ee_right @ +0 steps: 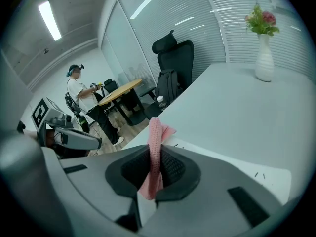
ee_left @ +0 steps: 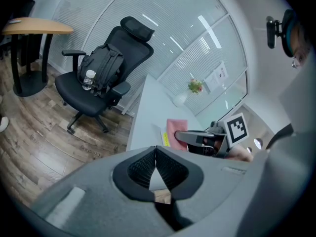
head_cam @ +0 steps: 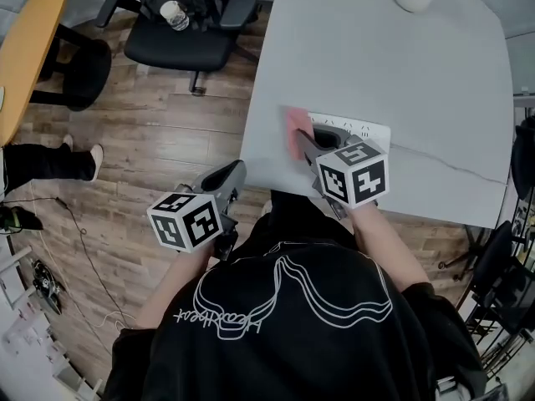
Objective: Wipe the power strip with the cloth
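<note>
My right gripper (head_cam: 306,143) is clamped on the pink cloth (head_cam: 294,131). In the right gripper view the folded knit strip (ee_right: 154,137) stands on edge between the two dark pads, pinched tight. It sticks out past the tips and hangs a little below them.

In the head view, the cloth sits at the left end of the white power strip (head_cam: 363,129). This gripper reaches across the strip from the near side, and its marker cube hangs over the near edge of the pale table (head_cam: 401,65). The cloth looks to be on the strip's end, but I cannot tell how firmly it presses. The strip lies close to the table's near edge and runs off to the right, under and beyond my jaws.

My left gripper (head_cam: 233,173) is off the table, over the wooden floor (head_cam: 150,132), just beside the table's near left corner. It is well apart from the strip. Its jaws are together with nothing between them (ee_left: 156,154). From its own view the cloth (ee_left: 176,129) and the right gripper (ee_left: 197,138) lie ahead and to the right, on the tabletop.

A white vase (ee_right: 264,58) stands at the far end of the table. A black office chair (head_cam: 188,32) stands on the floor to the left.
</note>
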Demonstrator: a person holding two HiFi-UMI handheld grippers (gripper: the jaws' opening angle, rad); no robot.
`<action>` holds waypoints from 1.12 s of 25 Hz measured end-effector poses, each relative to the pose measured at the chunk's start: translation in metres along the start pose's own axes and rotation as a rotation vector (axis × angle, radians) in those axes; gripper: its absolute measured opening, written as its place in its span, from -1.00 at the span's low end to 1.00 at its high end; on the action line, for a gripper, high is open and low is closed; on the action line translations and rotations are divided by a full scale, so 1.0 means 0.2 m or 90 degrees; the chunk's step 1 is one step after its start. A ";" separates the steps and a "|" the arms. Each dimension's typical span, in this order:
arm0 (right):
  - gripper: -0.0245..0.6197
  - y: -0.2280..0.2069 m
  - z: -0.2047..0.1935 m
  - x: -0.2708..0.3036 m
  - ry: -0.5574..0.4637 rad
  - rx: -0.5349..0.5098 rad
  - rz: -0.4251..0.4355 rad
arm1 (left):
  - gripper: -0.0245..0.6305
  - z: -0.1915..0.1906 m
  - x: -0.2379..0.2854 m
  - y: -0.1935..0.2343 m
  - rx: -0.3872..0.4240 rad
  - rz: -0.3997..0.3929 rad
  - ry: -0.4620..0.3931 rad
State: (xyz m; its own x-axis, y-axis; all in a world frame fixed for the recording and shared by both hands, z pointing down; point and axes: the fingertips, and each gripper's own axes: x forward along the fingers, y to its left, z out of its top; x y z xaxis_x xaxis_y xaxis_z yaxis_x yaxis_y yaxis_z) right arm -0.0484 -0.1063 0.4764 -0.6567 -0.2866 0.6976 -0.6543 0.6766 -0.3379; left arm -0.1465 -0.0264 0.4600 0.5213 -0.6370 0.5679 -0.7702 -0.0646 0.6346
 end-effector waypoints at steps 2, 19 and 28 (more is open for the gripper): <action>-0.80 0.01 0.00 0.01 0.007 -0.005 0.001 | -0.88 0.00 -0.01 0.01 -0.004 0.002 -0.001; -0.80 0.00 -0.02 0.05 0.033 -0.025 -0.007 | -0.88 0.00 0.00 0.04 -0.005 0.005 0.000; -0.80 -0.04 -0.06 0.01 0.031 -0.010 -0.016 | -0.88 0.00 0.04 0.01 0.001 -0.008 0.007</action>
State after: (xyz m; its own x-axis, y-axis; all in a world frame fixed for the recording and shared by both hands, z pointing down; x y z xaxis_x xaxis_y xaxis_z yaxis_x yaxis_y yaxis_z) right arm -0.0399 -0.1054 0.4879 -0.6209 -0.2703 0.7358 -0.6639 0.6804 -0.3103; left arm -0.1442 -0.0313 0.4659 0.5354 -0.6276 0.5652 -0.7640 -0.0746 0.6409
